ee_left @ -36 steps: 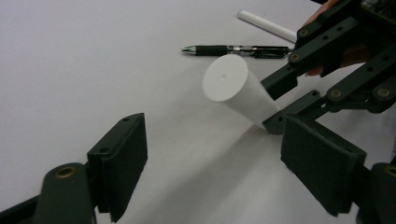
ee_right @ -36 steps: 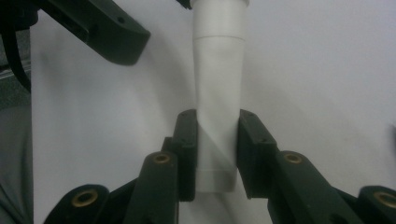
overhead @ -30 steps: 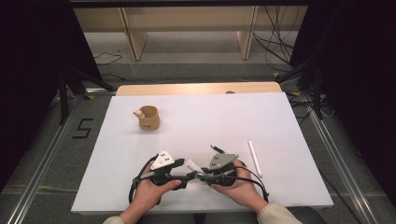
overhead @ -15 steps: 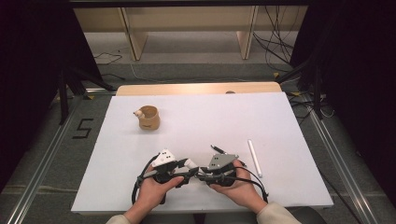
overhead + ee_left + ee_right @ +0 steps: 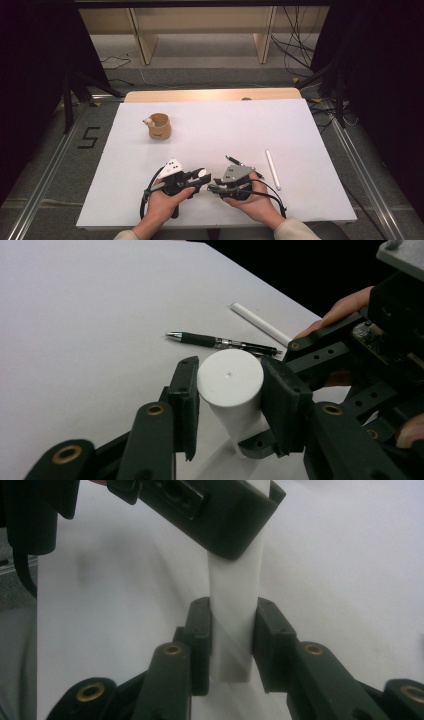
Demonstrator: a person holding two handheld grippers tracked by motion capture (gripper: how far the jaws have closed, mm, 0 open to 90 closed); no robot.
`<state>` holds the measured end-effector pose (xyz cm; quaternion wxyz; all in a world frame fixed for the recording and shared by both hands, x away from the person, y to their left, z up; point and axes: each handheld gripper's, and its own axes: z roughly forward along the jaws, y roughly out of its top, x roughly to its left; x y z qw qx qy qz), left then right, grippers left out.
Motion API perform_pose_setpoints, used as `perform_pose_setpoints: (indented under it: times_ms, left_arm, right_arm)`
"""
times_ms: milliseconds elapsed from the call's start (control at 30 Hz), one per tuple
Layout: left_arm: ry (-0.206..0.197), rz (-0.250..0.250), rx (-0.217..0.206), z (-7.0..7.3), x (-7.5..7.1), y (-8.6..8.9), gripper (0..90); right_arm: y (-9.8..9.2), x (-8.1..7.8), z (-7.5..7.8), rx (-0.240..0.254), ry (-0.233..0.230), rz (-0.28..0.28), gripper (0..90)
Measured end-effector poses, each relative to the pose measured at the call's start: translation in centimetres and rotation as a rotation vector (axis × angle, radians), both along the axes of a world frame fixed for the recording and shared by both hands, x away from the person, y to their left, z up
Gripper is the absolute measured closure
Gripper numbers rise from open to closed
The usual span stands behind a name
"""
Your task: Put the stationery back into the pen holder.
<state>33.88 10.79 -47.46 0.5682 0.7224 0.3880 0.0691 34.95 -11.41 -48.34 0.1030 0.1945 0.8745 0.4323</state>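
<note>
Gripping one white cylinder [image 5: 231, 385] from both ends, the left tongs [image 5: 227, 400] and right tongs [image 5: 231, 640] each pinch it just above the table [image 5: 300, 130], near the person's edge. Any pull apart or twist should be made along the cylinder's axis, with both grips kept square, clear of the pen [image 5: 220, 341].

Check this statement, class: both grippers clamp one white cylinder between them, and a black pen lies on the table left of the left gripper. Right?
Not quite. The pen lies by the right gripper, not left of the left gripper, as the high view shows. Both do clamp the white cylinder.
</note>
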Motion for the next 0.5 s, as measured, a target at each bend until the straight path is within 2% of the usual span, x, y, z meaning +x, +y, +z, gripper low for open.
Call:
perform_pose_setpoints:
  times_ms: [133,233,300,500]
  left_arm:
    - [-0.032,0.001,0.005,0.3,-0.27,-0.24,63.6]
    - [-0.062,-0.008,0.03,0.61,-0.37,-0.28,64.3]
    - [-0.087,-0.005,0.052,0.78,-0.38,-0.25,64.4]
    - [-0.116,0.018,0.089,0.99,-0.22,0.17,64.5]
  right_arm:
    - [0.08,-0.01,-0.02,0.005,-0.011,0.0,70.9]
    - [0.13,-0.05,0.05,0.012,-0.018,-0.008,69.7]
    - [0.13,0.01,0.03,0.021,-0.022,-0.02,64.5]
    - [-0.13,0.23,-0.05,0.038,-0.017,-0.05,54.5]
